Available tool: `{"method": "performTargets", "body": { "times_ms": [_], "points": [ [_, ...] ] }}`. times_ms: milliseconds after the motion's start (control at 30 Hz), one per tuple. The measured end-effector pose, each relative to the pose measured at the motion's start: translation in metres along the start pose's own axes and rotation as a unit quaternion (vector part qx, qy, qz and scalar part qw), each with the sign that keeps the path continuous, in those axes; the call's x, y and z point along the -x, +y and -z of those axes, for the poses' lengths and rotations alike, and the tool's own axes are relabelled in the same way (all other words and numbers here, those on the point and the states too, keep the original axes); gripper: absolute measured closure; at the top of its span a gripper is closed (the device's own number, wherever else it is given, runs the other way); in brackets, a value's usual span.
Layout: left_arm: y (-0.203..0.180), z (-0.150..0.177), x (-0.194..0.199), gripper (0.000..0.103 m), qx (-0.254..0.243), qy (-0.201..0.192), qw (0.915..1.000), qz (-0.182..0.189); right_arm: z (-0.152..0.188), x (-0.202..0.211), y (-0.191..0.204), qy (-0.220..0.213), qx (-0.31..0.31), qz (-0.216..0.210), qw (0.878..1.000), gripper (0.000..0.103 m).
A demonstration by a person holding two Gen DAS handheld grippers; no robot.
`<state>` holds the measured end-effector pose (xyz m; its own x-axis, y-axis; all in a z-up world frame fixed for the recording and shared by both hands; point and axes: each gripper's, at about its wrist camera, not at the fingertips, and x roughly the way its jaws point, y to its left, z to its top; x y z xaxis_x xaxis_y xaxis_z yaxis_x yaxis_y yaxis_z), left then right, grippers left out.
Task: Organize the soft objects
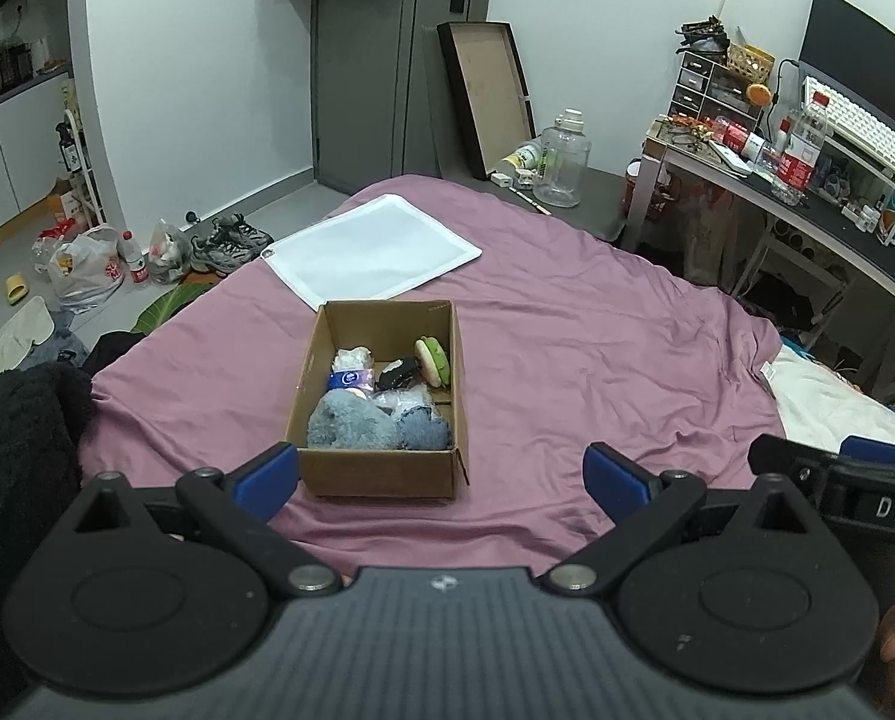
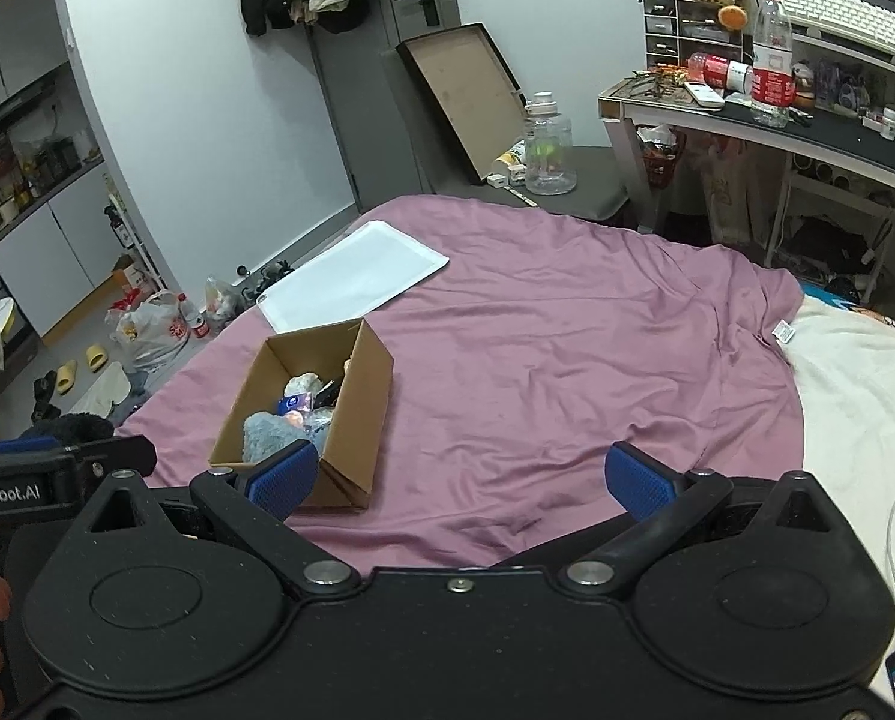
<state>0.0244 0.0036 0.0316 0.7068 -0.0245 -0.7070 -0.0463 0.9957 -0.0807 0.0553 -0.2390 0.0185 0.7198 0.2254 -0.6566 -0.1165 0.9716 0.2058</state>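
Observation:
An open cardboard box (image 1: 381,471) sits on the pink bedsheet (image 1: 567,360). It holds a fluffy blue-grey plush (image 1: 351,423), a folded denim-blue cloth (image 1: 426,429), a blue-labelled tissue pack (image 1: 348,378), a dark small item (image 1: 396,373) and a green burger-shaped plush (image 1: 434,360). My left gripper (image 1: 441,477) is open just in front of the box, nothing between its blue pads. My right gripper (image 2: 462,480) is open too, with its left pad near the box (image 2: 357,420) corner. The box contents (image 2: 273,432) show partly in the right wrist view.
A flat white mesh bag (image 1: 375,249) lies on the sheet beyond the box. A cream blanket (image 2: 861,396) covers the bed's right side. A cluttered desk (image 1: 807,192) stands at right, a clear jug (image 1: 561,159) on a stool behind, bags and shoes (image 1: 231,243) on the floor at left.

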Motion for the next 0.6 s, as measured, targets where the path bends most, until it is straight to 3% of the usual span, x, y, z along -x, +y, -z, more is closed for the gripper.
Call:
{"method": "performTargets", "body": {
  "times_ms": [600],
  "points": [
    [0.0008, 0.0044, -0.0050, 0.003, 0.000, 0.004, 1.0000, 0.004, -0.0007, 0.0015, -0.0009, -0.001, 0.001, -0.002, 1.000, 0.000]
  ]
}}
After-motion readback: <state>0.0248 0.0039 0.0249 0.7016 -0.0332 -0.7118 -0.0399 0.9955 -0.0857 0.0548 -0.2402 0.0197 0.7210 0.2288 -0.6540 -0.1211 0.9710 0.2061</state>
